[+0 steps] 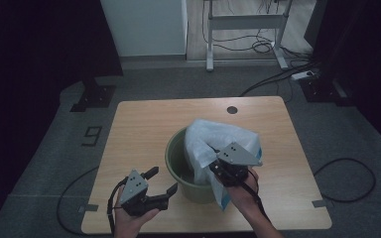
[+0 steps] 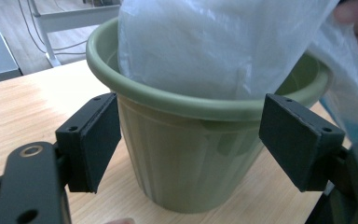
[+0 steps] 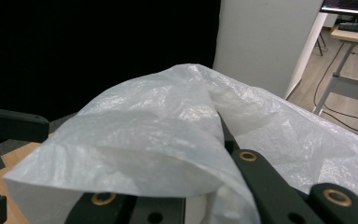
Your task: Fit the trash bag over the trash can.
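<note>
The thin, soft white bag (slippery, probably) drapes the right claw, seemingly pinched; the left claw gapes wide at the stiff green pot.

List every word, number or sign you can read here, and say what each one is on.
"9": a dark mark on the grey floor left of the table, in the high view.
The white plastic bag has a blue patch at its right edge; any print there is too small to read.
The green pot carries no text.
</note>
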Demonstrator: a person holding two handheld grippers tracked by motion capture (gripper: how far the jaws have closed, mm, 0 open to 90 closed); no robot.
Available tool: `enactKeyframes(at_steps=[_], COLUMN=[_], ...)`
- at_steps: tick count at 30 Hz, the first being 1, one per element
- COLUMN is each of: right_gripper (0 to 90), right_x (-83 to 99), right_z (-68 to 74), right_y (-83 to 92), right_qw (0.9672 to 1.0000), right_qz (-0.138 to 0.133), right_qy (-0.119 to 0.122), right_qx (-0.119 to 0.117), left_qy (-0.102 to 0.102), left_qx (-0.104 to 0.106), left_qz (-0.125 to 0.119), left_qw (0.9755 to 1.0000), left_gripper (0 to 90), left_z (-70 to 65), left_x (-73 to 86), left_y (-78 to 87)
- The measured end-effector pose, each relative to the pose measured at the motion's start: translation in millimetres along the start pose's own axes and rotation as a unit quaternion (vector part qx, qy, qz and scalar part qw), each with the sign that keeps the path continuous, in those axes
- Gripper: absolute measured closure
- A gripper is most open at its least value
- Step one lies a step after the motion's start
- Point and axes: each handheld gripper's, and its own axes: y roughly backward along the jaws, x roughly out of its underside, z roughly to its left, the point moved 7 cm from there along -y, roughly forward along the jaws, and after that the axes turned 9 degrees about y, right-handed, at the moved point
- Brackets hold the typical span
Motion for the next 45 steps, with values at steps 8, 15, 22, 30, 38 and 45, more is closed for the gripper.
enactKeyframes(at_steps=[8,15,22,30,38,45], right_gripper=[85.6,85.6,85.7,84.8,66.9,35.5], right_x=[3.1,-4.9,-21.4,-22.7,-15.7,4.9], right_z=[-3.2,5.5,18.1,27.9,32.9,38.9], right_y=[0.8,-6.3,-14.0,-15.9,-7.9,17.7], right_qw=[1.0,0.9999,0.9996,0.9991,0.9978,0.9995], right_qz=[0.001,0.01,0.009,0.009,0.006,-0.007], right_qy=[-0.004,0.006,0.024,0.035,0.039,0.016], right_qx=[0.007,0.0,-0.015,-0.024,-0.054,-0.026], left_qy=[0.001,-0.009,-0.013,-0.014,-0.024,-0.015], left_qx=[-0.017,-0.002,-0.002,-0.032,-0.003,-0.012], left_qz=[-0.021,-0.023,-0.028,-0.063,-0.059,-0.084], left_qw=[0.9996,0.9997,0.9995,0.9974,0.998,0.9963], left_gripper=[19.9,17.9,18.0,43.1,81.2,89.8], left_z=[-5.8,-23.5,-27.5,-24.3,-24.8,-17.5], left_x=[-5.9,-15.6,-18.8,-23.4,-26.0,-30.8], left_y=[-2.6,-5.6,-9.5,-13.7,-21.4,-19.9])
